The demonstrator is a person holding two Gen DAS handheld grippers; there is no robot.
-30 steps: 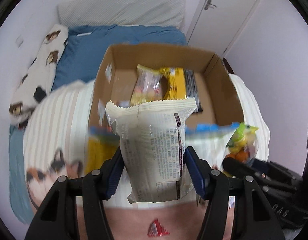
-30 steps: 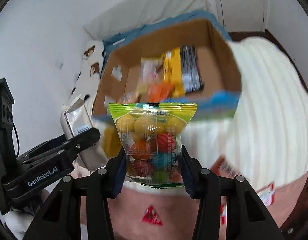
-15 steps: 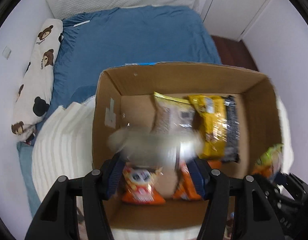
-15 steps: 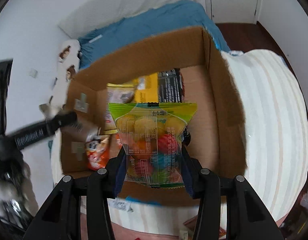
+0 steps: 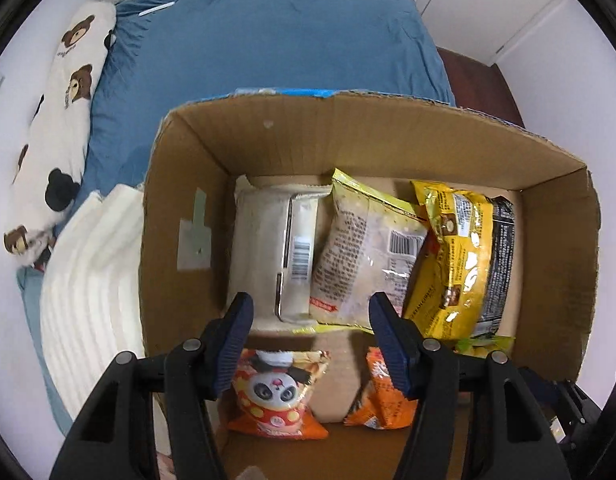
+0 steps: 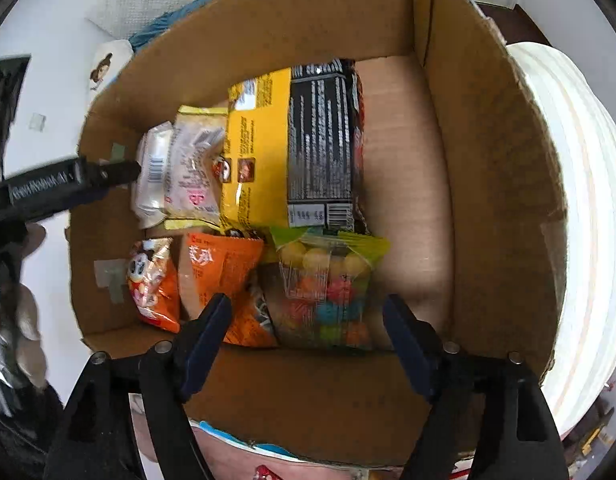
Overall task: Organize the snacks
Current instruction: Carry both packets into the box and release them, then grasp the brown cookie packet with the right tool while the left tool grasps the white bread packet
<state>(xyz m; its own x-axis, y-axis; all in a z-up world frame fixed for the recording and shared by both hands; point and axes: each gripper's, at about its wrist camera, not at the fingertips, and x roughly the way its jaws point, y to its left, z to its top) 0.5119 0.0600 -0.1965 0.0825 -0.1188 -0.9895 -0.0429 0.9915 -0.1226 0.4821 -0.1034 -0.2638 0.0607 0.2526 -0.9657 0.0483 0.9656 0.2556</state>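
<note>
Right tongs [image 6: 306, 334] are opening, the gumball bag [image 6: 327, 284] lying loose between them in the cardboard box [image 6: 487, 168]; left tongs [image 5: 309, 344] stand empty (cream packet [image 5: 272, 248] below). Lift both straight up, clear of the packets.

Candy bag [image 6: 327, 292] (box [image 6: 499, 184] btm)

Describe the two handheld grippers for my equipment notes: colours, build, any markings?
Both look alike. The left gripper and the right gripper each have black plastic arms with round silver rivets, ending in two dark blue ribbed pads. In the right view, the left gripper's black side carries white lettering, too blurred to read. No cables or sleeves show.
</note>
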